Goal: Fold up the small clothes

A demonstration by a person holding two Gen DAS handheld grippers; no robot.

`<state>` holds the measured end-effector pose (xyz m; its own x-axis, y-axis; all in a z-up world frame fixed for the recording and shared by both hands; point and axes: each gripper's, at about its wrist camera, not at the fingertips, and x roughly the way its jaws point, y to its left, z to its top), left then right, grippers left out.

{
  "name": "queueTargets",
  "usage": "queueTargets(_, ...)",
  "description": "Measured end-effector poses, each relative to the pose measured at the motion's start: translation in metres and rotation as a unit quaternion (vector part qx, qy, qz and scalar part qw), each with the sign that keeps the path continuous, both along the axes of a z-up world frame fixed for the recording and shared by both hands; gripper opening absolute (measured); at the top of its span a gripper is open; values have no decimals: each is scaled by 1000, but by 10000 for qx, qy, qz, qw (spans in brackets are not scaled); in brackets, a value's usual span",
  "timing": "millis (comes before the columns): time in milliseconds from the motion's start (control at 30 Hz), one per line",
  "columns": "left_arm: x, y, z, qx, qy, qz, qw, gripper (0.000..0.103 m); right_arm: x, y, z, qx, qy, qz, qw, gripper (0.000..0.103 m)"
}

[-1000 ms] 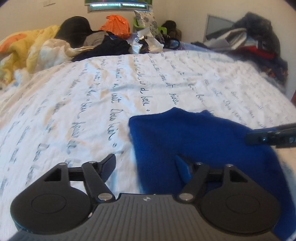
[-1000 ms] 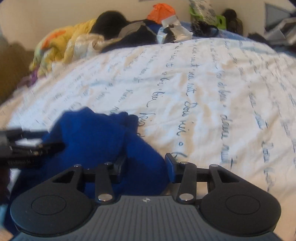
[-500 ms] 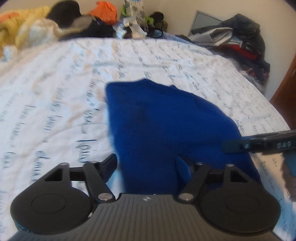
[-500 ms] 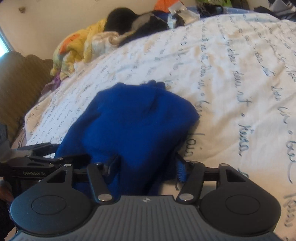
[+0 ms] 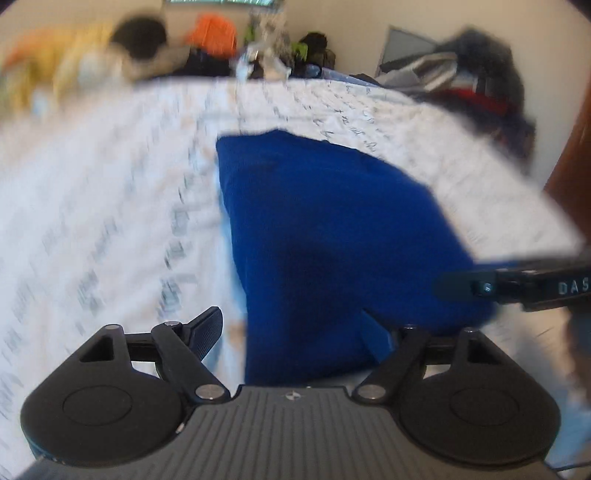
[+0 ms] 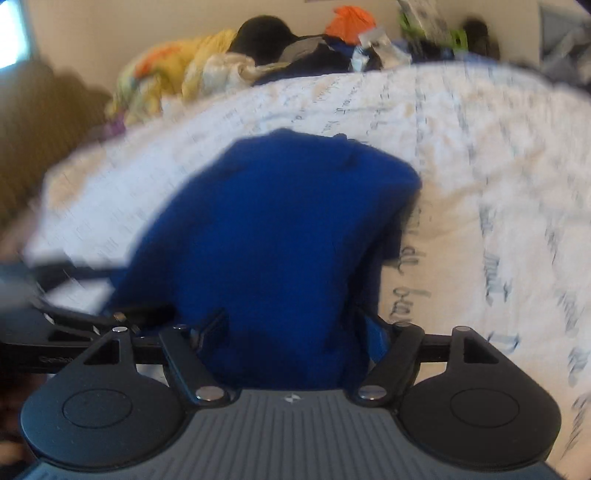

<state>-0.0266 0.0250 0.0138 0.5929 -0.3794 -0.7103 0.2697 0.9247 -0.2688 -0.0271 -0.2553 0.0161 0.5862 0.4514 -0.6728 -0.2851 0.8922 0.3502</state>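
A blue garment lies in a thick, rounded heap on the white script-printed bedsheet. My left gripper is at its near edge with jaws opening. One finger is over bare sheet and the other over blue cloth, with the garment's edge between them and not pinched. The right gripper's fingertip reaches in from the right. In the right wrist view the garment fills the gap of my right gripper, whose jaws are opening and letting it go. The left gripper's fingers show blurred at the left.
Loose clothes are piled along the bed's far end: a yellow blanket, an orange item and dark garments. Another heap of clothes lies at the far right, next to a brown door. A brown sofa back stands beyond the bed's left side.
Both grippers have swept across the bed, and the blue garment now lies centred ahead of each. The right jaws have spread wider around the cloth. Both views are motion-blurred.
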Motion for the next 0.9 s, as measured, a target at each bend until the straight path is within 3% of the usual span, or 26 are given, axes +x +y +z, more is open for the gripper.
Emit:
queueTargets(33, 9, 13, -4, -488, 428, 99, 9978, 79, 2, -15, 1, 558, 269, 42, 9981, 77)
queueTargets(100, 18, 23, -4, -835, 621, 251, 9943, 70, 14, -39, -8, 1318, 882, -12, 9873, 77)
queueTargets(133, 22, 22, -4, -851, 710, 263, 9935, 55, 21, -45, -13, 1454, 1084, -41, 9834, 75)
queueTargets(167, 26, 19, -5, -818, 777, 235, 9933, 33, 24, -47, -16, 1559, 1083, 65, 9818, 75)
queueTargets(200, 31, 13, -5, -705, 854, 139, 9938, 21, 27, -47, -18, 1601, 1092, 157, 9809, 64)
queueTargets(233, 33, 8, -5, -551, 848, 129, 9948, 16, 31, -45, -19, 1492, 1165, 169, 9818, 25)
queueTargets(267, 32, 4, -2, -407, 810, 135, 9958, 15, 35, -40, -19, 1244, 1199, 257, 9846, 7)
queueTargets(400, 17, 2, 21, -12, 233, -104, 9997, 15, 26, -25, 6, 707, 678, 644, 9931, 6)
queueTargets(467, 10, -7, 13, 656, -18, -124, 9978, 35, 20, -26, 6, 409, 559, 592, 9958, 6)
queueTargets(500, 5, -9, 7, 911, -104, -51, 9958, 42, 20, -26, -3, 246, 688, 483, 9962, 7)
queueTargets(567, -16, -8, 6, 1190, -507, 109, 9915, 76, 12, -34, -8, 542, 674, 247, 9959, 10)
queueTargets(633, -36, -7, 11, 1113, -712, 339, 9907, 92, -3, -39, 2, 480, 645, -152, 9966, 21)
queueTargets(667, -43, -9, 11, 1031, -695, 426, 9913, 93, -16, -39, 9, 352, 424, -327, 9979, 29)
queueTargets(733, -53, -18, 5, 1115, -579, 504, 9908, 93, -40, -30, 12, -26, 100, -629, 9980, 91)
queueTargets(767, -56, -22, 0, 1228, -589, 544, 9892, 93, -48, -23, 10, -264, 36, -705, 9972, 97)
queueTargets(833, -55, -31, -11, 1515, -479, 615, 9854, 98, -61, -10, 2, -687, 5, -707, 9951, 97)
queueTargets(900, -54, -27, -16, 1426, -532, 817, 9850, 103, -72, -1, -4, -974, -216, -737, 9923, 101)
